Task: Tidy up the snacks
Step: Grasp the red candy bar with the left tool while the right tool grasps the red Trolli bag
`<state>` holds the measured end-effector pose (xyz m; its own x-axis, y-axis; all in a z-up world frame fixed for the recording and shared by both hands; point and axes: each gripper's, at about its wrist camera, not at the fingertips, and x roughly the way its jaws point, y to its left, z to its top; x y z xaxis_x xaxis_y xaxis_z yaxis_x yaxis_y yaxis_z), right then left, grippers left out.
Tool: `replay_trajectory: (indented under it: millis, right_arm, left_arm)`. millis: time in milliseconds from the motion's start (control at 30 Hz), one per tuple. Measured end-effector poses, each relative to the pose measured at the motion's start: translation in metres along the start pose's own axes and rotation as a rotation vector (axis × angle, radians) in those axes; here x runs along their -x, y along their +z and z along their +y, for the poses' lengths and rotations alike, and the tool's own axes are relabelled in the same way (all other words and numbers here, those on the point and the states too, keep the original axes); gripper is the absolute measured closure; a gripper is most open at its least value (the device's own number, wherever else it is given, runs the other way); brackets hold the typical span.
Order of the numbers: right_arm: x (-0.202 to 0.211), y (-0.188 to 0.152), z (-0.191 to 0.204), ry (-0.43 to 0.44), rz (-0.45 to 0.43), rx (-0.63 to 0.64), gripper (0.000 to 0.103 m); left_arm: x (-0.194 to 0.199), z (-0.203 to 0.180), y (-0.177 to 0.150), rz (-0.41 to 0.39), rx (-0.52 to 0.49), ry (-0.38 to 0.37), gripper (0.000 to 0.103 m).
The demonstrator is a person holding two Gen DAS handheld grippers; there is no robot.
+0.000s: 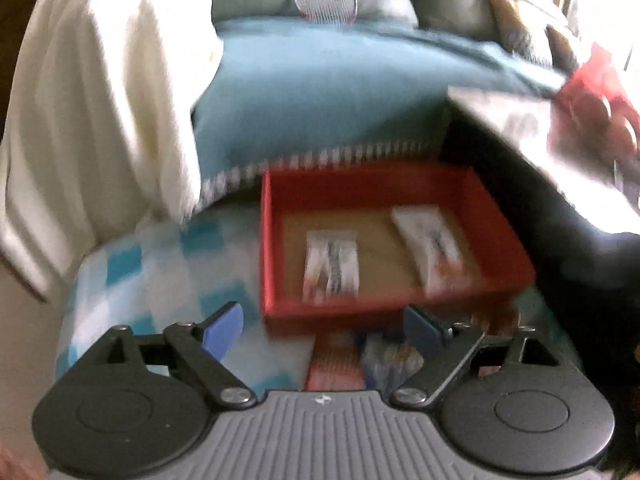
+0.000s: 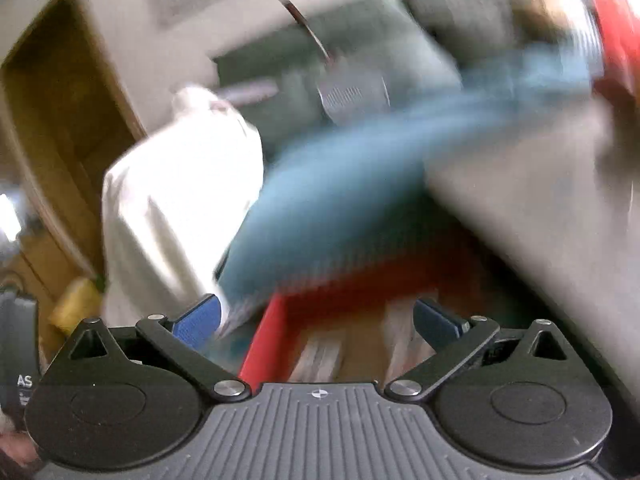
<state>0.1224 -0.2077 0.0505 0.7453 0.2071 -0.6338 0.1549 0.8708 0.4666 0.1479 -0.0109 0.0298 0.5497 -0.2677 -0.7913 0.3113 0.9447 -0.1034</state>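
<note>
Grippers: left gripper (image 1: pixel 322 326) and right gripper (image 2: pixel 316 318) both wide, nothing held. Beyond them, two snack packets (image 1: pixel 331 266) lie flat in the red box (image 1: pixel 272 240). I'd steady both hands, views blurred, before the next pick.

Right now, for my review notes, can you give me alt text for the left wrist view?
A red tray holds two white snack packets lying flat and apart. The left claw is open and empty in the foreground, above a blue checked cloth. A teal cushion and a cream cloth are behind; the picture is blurred.
</note>
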Motion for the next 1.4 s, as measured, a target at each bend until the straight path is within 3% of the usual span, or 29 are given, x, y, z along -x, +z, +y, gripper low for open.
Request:
replay_trajectory:
  millis: [67, 133, 233, 300, 367, 533, 600, 733, 767, 867, 1067, 1200, 1333, 1400]
  right_arm:
    - [-0.01, -0.011, 0.001, -0.055, 0.059, 0.056, 0.002]
    - [-0.005, -0.02, 0.01, -0.087, 0.043, 0.134, 0.001]
    - [0.013, -0.029, 0.015, -0.101, -0.055, 0.163, 0.0]
    - [0.011, -0.033, 0.012, -0.117, -0.04, 0.18, 0.0]
    - [-0.001, -0.033, 0.005, -0.145, 0.034, 0.167, 0.0]
    - [-0.004, -0.03, -0.013, -0.169, 0.047, 0.081, 0.0]
    - [-0.005, -0.031, -0.016, -0.162, 0.057, 0.066, 0.0]
    - [-0.014, -0.038, -0.016, -0.157, 0.109, 0.094, 0.004]
    - [-0.016, -0.039, -0.017, -0.154, 0.127, 0.097, 0.007]
    - [-0.023, -0.043, -0.022, -0.167, 0.19, 0.09, 0.02]
    - [-0.023, -0.059, -0.027, -0.213, 0.241, 0.115, 0.023]
    - [-0.034, -0.085, -0.02, -0.286, 0.307, 0.198, 0.023]
    - [-0.054, -0.103, -0.013, -0.3, 0.385, 0.269, 0.036]
    - [-0.063, -0.107, -0.009, -0.321, 0.396, 0.31, 0.035]
  left_arm:
    - [-0.009, 0.004, -0.016, 0.056, 0.0, 0.008, 0.02]
    - [-0.026, 0.004, -0.027, 0.128, -0.005, 0.02, 0.021]
    - [-0.044, -0.002, -0.036, 0.178, -0.048, 0.036, 0.021]
    - [-0.052, -0.007, -0.041, 0.204, -0.071, 0.044, 0.021]
    - [-0.058, -0.012, -0.043, 0.221, -0.085, 0.048, 0.021]
    - [-0.078, -0.023, -0.051, 0.26, -0.143, 0.08, 0.021]
    - [-0.086, -0.022, -0.049, 0.257, -0.146, 0.098, 0.028]
    - [-0.093, -0.013, -0.048, 0.277, -0.077, 0.047, 0.037]
    - [-0.092, -0.011, -0.048, 0.285, -0.061, 0.031, 0.045]
    - [-0.088, -0.015, -0.049, 0.288, -0.082, 0.056, 0.053]
    - [-0.072, -0.01, -0.049, 0.287, -0.058, 0.054, 0.056]
    - [-0.06, -0.005, -0.046, 0.261, -0.041, 0.031, 0.056]
    - [-0.054, 0.0, -0.046, 0.259, -0.032, 0.006, 0.056]
    - [-0.052, 0.002, -0.047, 0.259, -0.027, 0.001, 0.056]
